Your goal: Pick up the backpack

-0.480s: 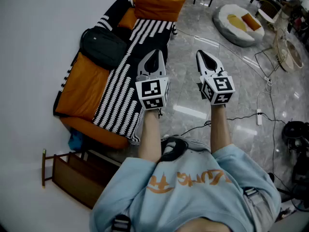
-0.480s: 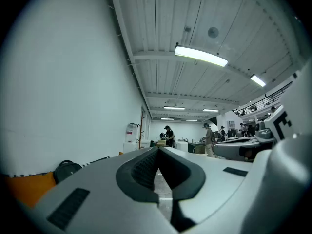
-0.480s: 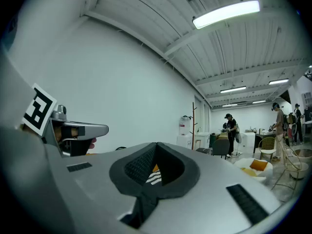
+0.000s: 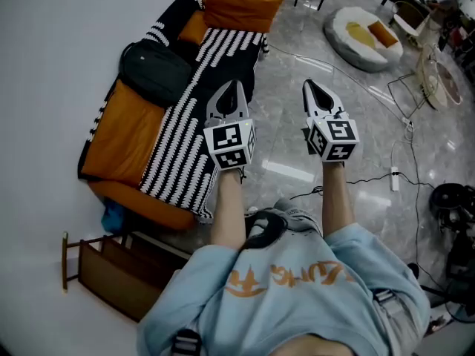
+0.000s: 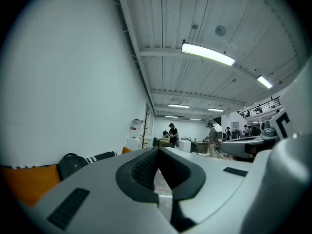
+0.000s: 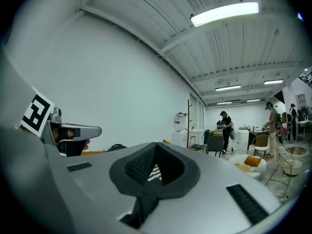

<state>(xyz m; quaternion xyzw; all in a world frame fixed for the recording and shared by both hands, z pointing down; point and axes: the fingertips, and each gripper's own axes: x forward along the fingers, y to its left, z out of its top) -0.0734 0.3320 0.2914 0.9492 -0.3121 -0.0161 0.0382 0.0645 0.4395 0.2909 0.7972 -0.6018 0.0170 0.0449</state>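
— Backpack [image 4: 156,73]: where?
— On the orange sofa [image 4: 122,136], towards its far half, against the white wall [image 4: 44,87]. Just beside a black-and-white striped throw [image 4: 189,117]. Black and rounded. Well apart from both grippers.

— Pointing which way?
— Long axis slanted from upper left to lower right in the head view, across the sofa's length. Handle loop at the wall end, and on top in the left gripper view.

— Surface and room?
— Orange seat cushions, with an orange pillow [image 4: 241,7] at the far end. Glossy grey stone-look floor [image 4: 297,65]. Farther off, a round pale floor cushion [image 4: 367,32]. At the sofa's near end, a low wooden rack [image 4: 111,262]. Large white hall under strip lights [image 5: 207,54], with people [image 6: 226,130] standing far back.

— Claws?
— Left gripper [image 4: 231,85] clenched, with nothing between the jaws, held level by the sofa's floor-side edge. Right gripper [image 4: 309,86] clenched and empty too, level over the floor, beside the left.

— Change from half a second earlier?
— Hardly any. Left gripper a touch farther left in the head view. Right gripper as before. Backpack unmoved.
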